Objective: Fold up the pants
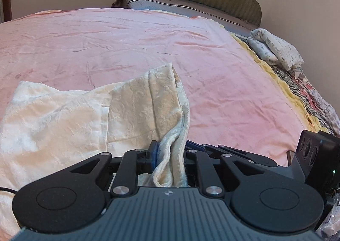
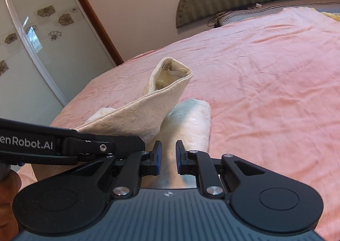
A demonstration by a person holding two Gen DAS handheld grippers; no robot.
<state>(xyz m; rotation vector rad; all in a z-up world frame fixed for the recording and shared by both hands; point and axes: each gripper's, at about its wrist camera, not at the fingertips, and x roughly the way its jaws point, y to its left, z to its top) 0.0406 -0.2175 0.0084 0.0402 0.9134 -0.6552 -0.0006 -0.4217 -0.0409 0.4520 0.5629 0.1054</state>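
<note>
Left hand-held gripper (image 1: 170, 156): clamped on a bunched edge of the cream pants (image 1: 74, 121), lifting it; remaining fabric spread on the pink bed sheet (image 1: 212, 70), near left; right hand-held gripper (image 2: 169, 156): parted slightly, holding nothing, above the fabric.

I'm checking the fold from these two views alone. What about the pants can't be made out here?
- Pants, left wrist view: lower left part cut off by the frame edge and hidden behind the left gripper.
- Right wrist view: the left gripper covers where it grips the cloth.
- Label inside the raised opening: print too small to read.
- Right gripper: cloth beneath blurred.
</note>
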